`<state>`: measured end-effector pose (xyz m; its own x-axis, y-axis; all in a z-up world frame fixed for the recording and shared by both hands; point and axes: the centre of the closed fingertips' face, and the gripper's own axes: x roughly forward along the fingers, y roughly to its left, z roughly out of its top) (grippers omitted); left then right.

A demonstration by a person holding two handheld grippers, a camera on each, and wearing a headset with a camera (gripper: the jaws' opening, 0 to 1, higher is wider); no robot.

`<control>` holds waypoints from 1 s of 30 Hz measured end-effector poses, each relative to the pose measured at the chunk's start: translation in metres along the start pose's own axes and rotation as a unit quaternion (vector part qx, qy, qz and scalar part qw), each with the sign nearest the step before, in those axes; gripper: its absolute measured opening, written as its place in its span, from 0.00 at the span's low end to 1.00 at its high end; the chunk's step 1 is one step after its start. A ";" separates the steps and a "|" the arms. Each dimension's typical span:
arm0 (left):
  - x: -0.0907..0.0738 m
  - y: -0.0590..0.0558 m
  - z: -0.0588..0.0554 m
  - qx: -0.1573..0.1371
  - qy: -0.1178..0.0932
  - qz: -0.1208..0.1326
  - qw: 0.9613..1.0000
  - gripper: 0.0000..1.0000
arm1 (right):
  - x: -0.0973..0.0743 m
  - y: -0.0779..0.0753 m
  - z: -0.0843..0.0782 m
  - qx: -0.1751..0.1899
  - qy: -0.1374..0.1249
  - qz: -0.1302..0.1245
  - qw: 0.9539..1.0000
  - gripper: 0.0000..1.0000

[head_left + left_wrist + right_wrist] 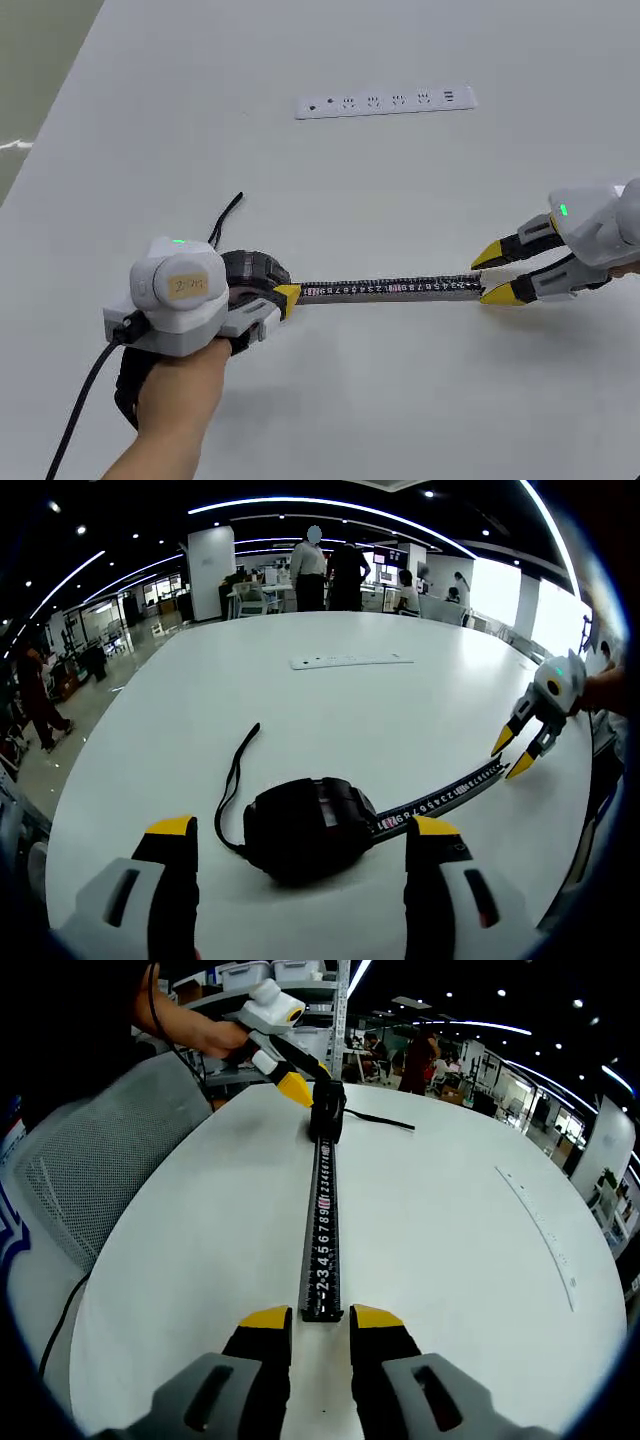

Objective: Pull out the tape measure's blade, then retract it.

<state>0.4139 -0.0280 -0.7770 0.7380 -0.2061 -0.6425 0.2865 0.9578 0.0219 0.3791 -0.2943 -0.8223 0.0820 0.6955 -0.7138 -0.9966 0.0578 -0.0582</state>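
A black tape measure case [255, 270] [310, 830] rests on the white table, its wrist strap [225, 218] trailing behind it. My left gripper [270, 285] [300, 825] is open, one jaw on each side of the case with a small gap showing at both sides. The blade [390, 289] [324, 1220] lies pulled out flat across the table toward the right. My right gripper [494, 275] [320, 1315] is open at the blade's free end, with that end lying just between its yellow fingertips [265, 1318] and not pinched.
A white power strip [385, 101] [350, 661] lies at the far side of the table [300, 180]. A grey mesh chair [110, 1150] stands by the table edge. Several people stand at benches in the background [330, 570]. A cable [85, 400] hangs from the left gripper.
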 end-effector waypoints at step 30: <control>0.014 0.003 -0.008 -0.057 0.013 0.022 0.998 0.72 | 0.005 -0.001 0.000 -0.005 -0.003 -0.002 1.000 0.15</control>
<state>0.4202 -0.0266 -0.7917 0.7322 -0.1592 -0.6623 0.1816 0.9827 -0.0355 0.3804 -0.2905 -0.8259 0.0865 0.6989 -0.7100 -0.9962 0.0538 -0.0684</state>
